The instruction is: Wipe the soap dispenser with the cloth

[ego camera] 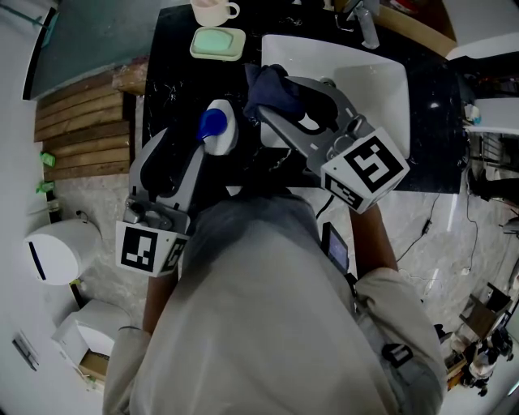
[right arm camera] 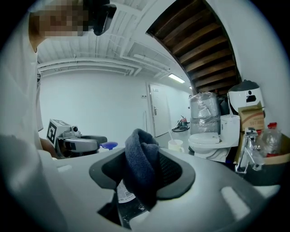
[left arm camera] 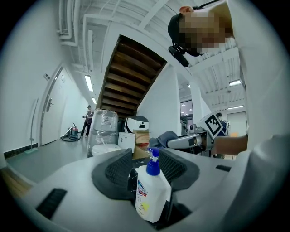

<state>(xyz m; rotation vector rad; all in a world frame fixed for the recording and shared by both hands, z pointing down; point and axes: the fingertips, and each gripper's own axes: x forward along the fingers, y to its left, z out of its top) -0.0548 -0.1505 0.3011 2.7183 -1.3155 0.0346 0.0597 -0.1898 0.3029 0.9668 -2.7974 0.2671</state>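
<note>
White plastic soap dispenser (left arm camera: 153,192) with a blue pump stands clamped in the left tongs (left arm camera: 147,161), right tongs (right arm camera: 145,172) pinching a bunched dark blue cloth (right arm camera: 140,154) near it, and a hard rub might twist it loose onto the glossy black surface (ego camera: 170,73) by the white sink (ego camera: 381,97), beneath wooden stairs (left arm camera: 131,77).

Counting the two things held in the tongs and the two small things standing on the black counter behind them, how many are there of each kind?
soap bottle: 1
cloth: 1
cup: 1
green dish: 1
Total: 4
</note>
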